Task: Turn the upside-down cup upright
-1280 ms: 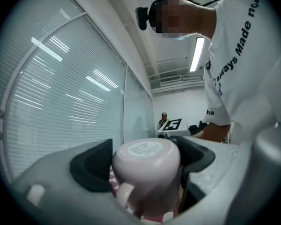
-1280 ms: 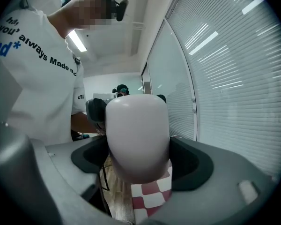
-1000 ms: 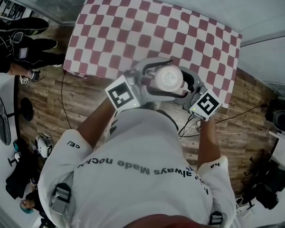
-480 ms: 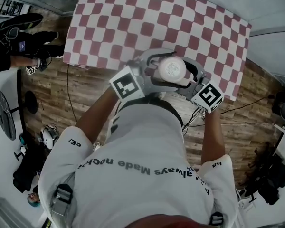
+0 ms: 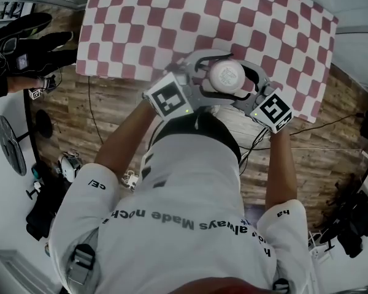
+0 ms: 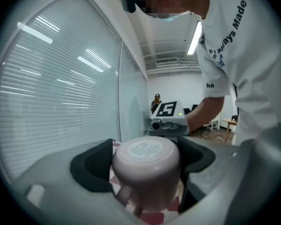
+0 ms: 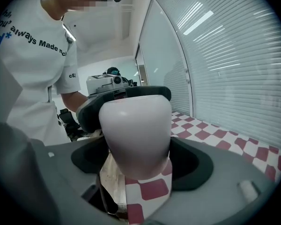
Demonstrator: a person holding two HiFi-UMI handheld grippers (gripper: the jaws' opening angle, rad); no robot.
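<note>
A pale pink cup [image 5: 227,75] with a handle hangs base up over the near edge of the red-and-white checked table [image 5: 141,23]. My left gripper [image 5: 205,78] closes on it from the left and my right gripper [image 5: 248,81] from the right. In the left gripper view the cup [image 6: 147,163] sits between the black pads [image 6: 91,168], its labelled base on top and its handle low toward the camera. In the right gripper view the cup [image 7: 136,135] fills the gap between the pads [image 7: 189,165], with the checked cloth below it.
The wood floor [image 5: 110,127] beside the table carries cables [image 5: 92,112]. A person's black-gloved hands [image 5: 24,41] reach in at the far left. Glass walls with blinds [image 7: 225,55] stand beyond the table.
Both grippers have carried the cup a little farther forward over the table's near edge. It stays base up and held the same way.
</note>
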